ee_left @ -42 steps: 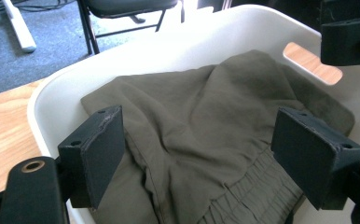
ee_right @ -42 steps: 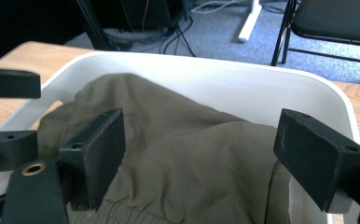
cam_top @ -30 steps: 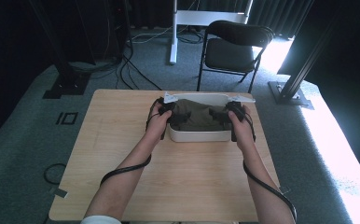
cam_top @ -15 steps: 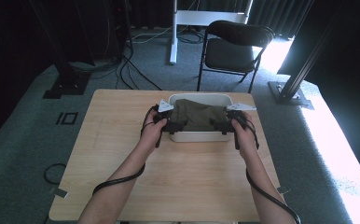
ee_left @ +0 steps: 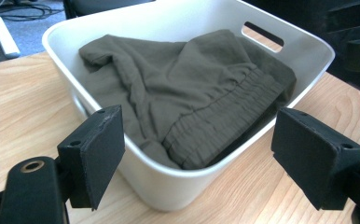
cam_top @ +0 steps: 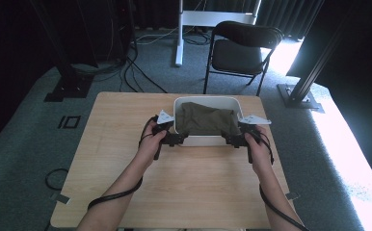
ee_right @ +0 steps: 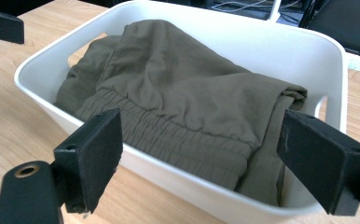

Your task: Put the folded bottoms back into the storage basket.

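Two hands hold each tool, left [cam_top: 180, 138] and right [cam_top: 230, 139], spread wide beside the white tub [cam_top: 207, 140].

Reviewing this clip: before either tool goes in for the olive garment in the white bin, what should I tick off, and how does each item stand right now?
1. Left tool open: ok, jaws spread wide at the bin's near rim.
2. Right tool open: ok, jaws apart and holding nothing.
3. Garment fully inside the white bin: ok, nothing hangs over the rim in either gripper view.
4. Graspable edge in reach: ok, the gathered waistband lies along the near wall, facing both tools.
5. Bin flat on the table: ok, it sits level near the far edge.
6. Anything under the garment: cannot tell, the fabric hides the bin floor.
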Tool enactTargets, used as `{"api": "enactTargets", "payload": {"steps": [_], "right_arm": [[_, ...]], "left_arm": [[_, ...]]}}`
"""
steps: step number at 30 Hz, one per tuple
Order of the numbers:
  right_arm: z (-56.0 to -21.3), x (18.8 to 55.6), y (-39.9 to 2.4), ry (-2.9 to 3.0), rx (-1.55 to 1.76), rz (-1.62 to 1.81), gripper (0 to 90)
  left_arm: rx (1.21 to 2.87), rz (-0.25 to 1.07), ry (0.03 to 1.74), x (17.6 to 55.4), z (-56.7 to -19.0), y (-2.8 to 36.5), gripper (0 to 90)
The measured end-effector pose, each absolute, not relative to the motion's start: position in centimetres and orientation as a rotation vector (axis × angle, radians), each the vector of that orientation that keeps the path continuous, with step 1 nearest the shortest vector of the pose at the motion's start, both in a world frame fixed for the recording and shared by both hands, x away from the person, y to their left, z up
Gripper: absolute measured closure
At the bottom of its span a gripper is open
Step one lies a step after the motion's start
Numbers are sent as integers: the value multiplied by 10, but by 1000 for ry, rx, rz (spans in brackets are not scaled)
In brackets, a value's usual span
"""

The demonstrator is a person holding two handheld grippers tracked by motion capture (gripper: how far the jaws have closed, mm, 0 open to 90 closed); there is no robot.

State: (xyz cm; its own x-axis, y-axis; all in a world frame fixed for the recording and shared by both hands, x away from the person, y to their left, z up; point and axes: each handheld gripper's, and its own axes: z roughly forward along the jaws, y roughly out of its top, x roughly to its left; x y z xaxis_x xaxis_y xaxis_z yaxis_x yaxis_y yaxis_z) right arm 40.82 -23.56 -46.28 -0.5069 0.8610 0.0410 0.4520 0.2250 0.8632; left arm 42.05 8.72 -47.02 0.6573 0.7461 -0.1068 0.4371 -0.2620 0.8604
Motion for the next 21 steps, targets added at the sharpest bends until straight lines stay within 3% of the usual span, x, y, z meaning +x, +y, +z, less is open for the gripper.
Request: {"api": "enactTargets", "payload": {"steps": [21], "right_arm": [[-501, 363, -239, 2101, 1180, 1203, 125]], "left_arm": [[1931, 391, 953, 384, -502, 105, 174]]}}
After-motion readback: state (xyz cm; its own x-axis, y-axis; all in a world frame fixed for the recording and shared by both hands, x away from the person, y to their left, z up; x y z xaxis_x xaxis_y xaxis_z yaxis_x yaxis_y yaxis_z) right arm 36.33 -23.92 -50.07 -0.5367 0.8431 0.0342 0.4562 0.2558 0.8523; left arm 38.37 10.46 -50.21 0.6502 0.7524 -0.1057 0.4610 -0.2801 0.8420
